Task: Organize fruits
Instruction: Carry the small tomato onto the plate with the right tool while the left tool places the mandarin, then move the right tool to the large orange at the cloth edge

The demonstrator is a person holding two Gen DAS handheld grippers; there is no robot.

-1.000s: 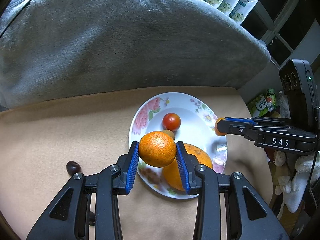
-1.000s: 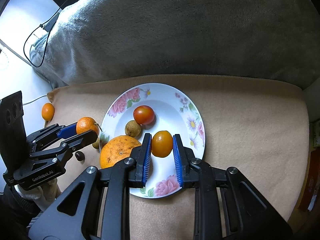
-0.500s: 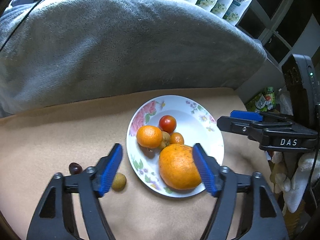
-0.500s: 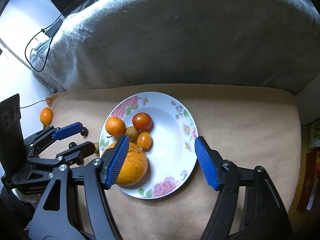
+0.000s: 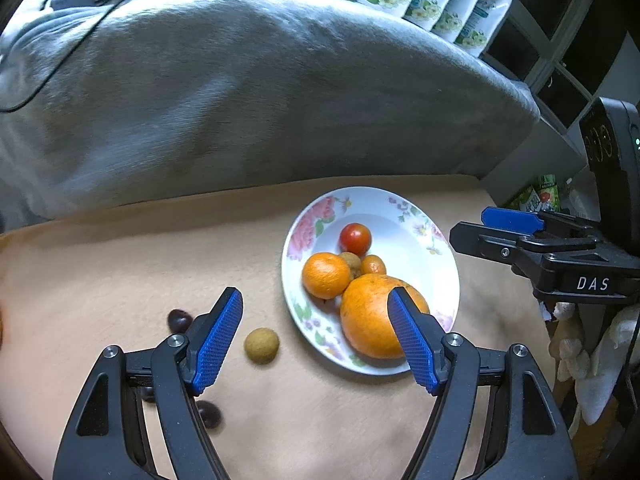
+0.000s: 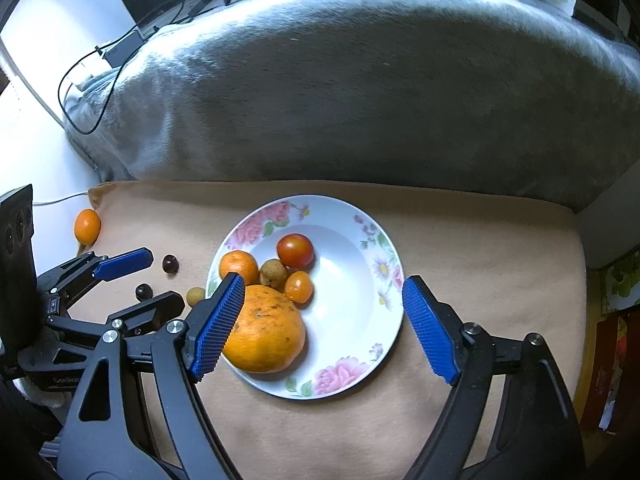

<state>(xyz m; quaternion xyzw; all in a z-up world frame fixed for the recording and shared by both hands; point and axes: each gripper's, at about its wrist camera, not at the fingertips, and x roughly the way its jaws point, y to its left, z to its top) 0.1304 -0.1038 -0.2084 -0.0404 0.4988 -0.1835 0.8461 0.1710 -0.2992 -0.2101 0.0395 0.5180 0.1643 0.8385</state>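
Both tools stand released, jaws spread wide with nothing between them: the left tool (image 5: pixel 316 340) hovers over the near left edge of the floral plate (image 5: pixel 416 216), the right tool (image 6: pixel 324 324) over its near side. On the plate lie a large orange (image 6: pixel 264 330) at the near left, a small mandarin (image 6: pixel 239 266) beyond it, a brown longan (image 6: pixel 273 273), a little orange tomato (image 6: pixel 299 286) and a red tomato (image 6: pixel 295 250), all clustered and touching or nearly so. The plate rests on a tan cloth-covered surface (image 6: pixel 480 264). Left of the plate on the cloth lie a loose longan (image 5: pixel 261 345) and dark cherries (image 5: pixel 179 320); another small orange fruit (image 6: pixel 87 226) sits at the far left edge. A grey blanket (image 6: pixel 360 88) rises behind.
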